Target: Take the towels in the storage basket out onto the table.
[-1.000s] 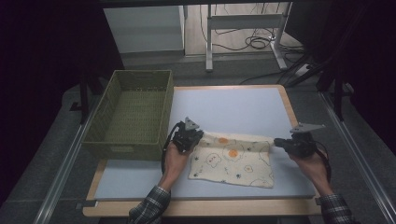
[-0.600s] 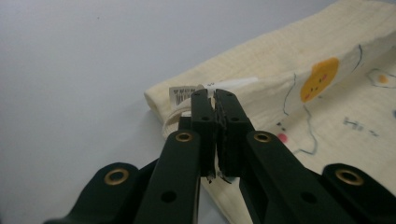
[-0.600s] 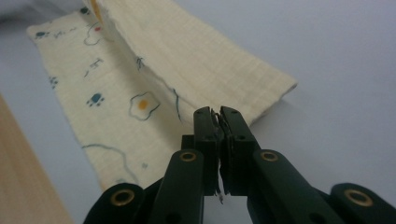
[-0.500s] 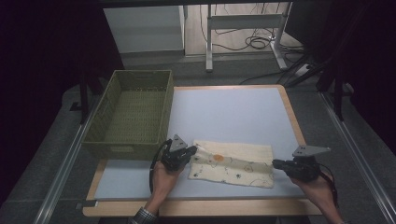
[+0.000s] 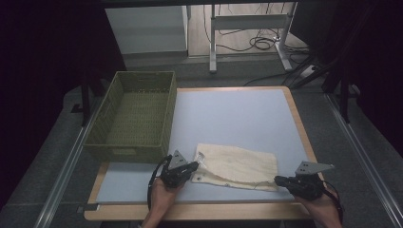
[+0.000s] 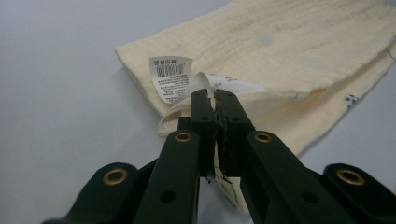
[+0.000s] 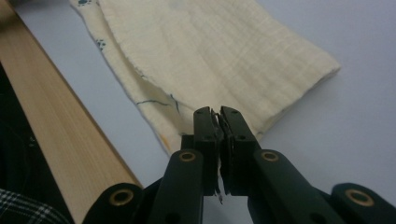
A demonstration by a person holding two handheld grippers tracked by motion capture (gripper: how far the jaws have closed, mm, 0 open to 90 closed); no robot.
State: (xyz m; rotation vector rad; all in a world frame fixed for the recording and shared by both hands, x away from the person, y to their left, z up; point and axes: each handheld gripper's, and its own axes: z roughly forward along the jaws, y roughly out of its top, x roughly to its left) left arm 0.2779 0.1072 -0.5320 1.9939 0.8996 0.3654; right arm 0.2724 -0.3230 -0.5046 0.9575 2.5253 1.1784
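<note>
Black fingers (image 6: 205, 112) of left gripper (image 6: 214, 100) clenched on cream cloth (image 5: 237, 166) corner beside care label (image 6: 170, 77). Right gripper (image 7: 219, 114) pinches opposite near corner. Cloth folded flat on bench (image 5: 228, 114), near front edge; green basket (image 5: 133, 114) left.

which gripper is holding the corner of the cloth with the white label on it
The left gripper: the white printed label lies just beyond its shut jaws on the cloth. The right gripper's corner is plain.

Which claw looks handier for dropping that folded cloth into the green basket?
Left, probably. The left claw is shut on the cloth at its tagged corner, right beside the green basket. The right claw pinches the far corner by the table's right edge, so it would have to cross over.
</note>
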